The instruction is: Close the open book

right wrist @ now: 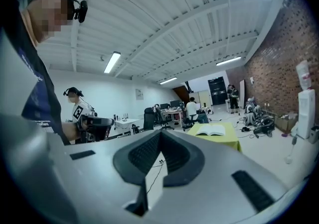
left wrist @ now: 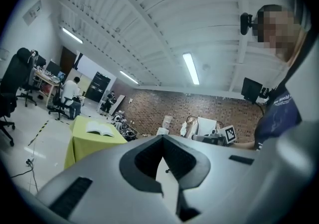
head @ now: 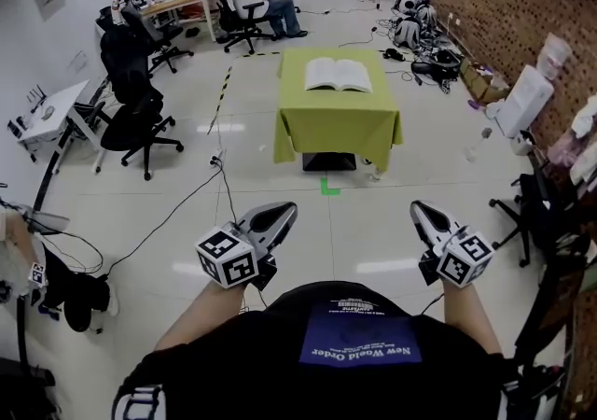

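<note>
So, open office with a brick wall point(head: 504, 7). The open book point(head: 338, 75) lies on a green-clothed desk point(head: 338, 124) well ahead, with office chairs point(head: 135, 119) and a floor cable point(head: 199, 187) off left. The left hand-held gripper point(head: 284, 212) and right hand-held gripper point(head: 419, 211) are both closed and empty.

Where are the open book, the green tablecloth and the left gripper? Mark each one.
open book point(head: 338, 75), head view, the spread pages at the spine.
green tablecloth point(head: 336, 129), head view, the bare front drape.
left gripper point(head: 280, 215), head view, the closed tips.
</note>
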The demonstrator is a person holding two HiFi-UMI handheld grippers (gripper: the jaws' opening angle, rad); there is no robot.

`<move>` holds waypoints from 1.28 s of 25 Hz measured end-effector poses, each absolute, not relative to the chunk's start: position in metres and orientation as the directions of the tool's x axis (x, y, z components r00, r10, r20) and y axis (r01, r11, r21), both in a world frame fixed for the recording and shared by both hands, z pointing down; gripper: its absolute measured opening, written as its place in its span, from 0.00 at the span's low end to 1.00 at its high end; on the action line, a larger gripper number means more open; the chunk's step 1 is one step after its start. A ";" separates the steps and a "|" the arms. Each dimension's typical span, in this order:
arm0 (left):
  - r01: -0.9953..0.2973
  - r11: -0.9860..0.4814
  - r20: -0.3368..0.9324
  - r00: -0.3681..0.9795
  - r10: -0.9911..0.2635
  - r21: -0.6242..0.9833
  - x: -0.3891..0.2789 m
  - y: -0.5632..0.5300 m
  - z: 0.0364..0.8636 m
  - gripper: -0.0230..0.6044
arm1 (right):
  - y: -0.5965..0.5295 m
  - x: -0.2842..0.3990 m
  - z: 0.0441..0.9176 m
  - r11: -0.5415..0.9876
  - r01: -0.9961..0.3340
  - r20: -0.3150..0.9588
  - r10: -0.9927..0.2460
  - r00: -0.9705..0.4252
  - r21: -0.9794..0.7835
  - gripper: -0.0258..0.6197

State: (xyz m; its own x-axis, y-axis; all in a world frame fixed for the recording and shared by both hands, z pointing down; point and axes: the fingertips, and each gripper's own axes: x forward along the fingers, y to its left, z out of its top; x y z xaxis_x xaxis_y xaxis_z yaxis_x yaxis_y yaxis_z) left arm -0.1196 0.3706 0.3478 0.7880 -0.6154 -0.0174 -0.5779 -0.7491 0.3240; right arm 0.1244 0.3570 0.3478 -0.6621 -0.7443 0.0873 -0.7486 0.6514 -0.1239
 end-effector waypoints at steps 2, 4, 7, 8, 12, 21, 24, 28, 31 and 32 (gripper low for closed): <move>-0.579 -0.746 -0.013 0.787 -0.616 0.330 -0.121 0.350 0.349 0.04 | 0.334 0.125 0.349 0.648 -0.750 0.095 -0.745 -0.660 -0.133 0.01; -0.589 -0.737 0.000 0.781 -0.624 0.332 -0.120 0.330 0.353 0.04 | 0.309 0.128 0.351 0.647 -0.748 0.096 -0.744 -0.662 -0.146 0.01; -0.613 -0.716 0.011 0.762 -0.648 0.334 -0.117 0.299 0.357 0.04 | 0.269 0.129 0.353 0.674 -0.724 0.086 -0.720 -0.689 -0.147 0.01; -0.625 -0.708 0.013 0.753 -0.658 0.330 -0.114 0.288 0.357 0.04 | 0.254 0.131 0.352 0.688 -0.711 0.081 -0.708 -0.701 -0.143 0.01; -0.676 -0.657 0.007 0.699 -0.715 0.335 -0.096 0.240 0.351 0.04 | 0.189 0.145 0.348 0.741 -0.656 0.072 -0.653 -0.754 -0.142 0.01; -0.740 -0.553 0.005 0.600 -0.800 0.382 -0.034 0.156 0.340 0.04 | 0.069 0.195 0.343 0.833 -0.533 0.051 -0.532 -0.845 -0.144 0.01; -0.757 -0.540 0.037 0.592 -0.805 0.368 -0.020 0.135 0.339 0.04 | 0.041 0.202 0.343 0.843 -0.514 0.042 -0.515 -0.856 -0.156 0.01; -0.756 -0.536 0.053 0.595 -0.802 0.375 -0.024 0.104 0.342 0.04 | 0.013 0.201 0.350 0.838 -0.519 0.052 -0.518 -0.854 -0.170 0.01; -0.733 -0.562 0.040 0.621 -0.783 0.384 -0.030 0.073 0.345 0.04 | -0.010 0.197 0.354 0.817 -0.550 0.073 -0.546 -0.834 -0.171 0.01; -0.723 -0.575 0.034 0.633 -0.773 0.384 -0.033 0.061 0.347 0.04 | -0.018 0.195 0.355 0.810 -0.562 0.078 -0.557 -0.827 -0.167 0.01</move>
